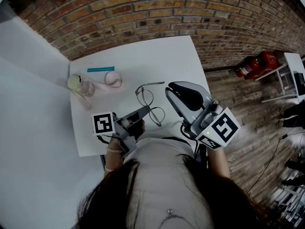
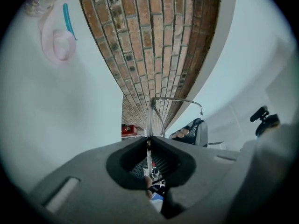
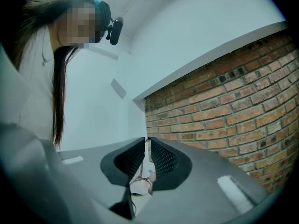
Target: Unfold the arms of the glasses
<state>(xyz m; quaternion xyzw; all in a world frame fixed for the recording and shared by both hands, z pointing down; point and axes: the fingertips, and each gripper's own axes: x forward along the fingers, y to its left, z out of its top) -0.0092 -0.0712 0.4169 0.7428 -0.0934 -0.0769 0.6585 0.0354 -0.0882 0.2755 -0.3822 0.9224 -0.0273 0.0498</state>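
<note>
Thin metal-framed glasses sit at the middle of the white table. One arm sticks out to the right. My left gripper is shut on the near rim of the glasses. In the left gripper view the frame stands edge-on between the closed jaws, with the arm curving off to the right. My right gripper hovers just right of the glasses, near the tip of that arm. Its jaws are shut with nothing between them.
A pink tape roll, a teal pen and a small clear bottle lie at the table's far left. A brick wall stands behind the table. Red fire extinguishers sit on the floor to the right.
</note>
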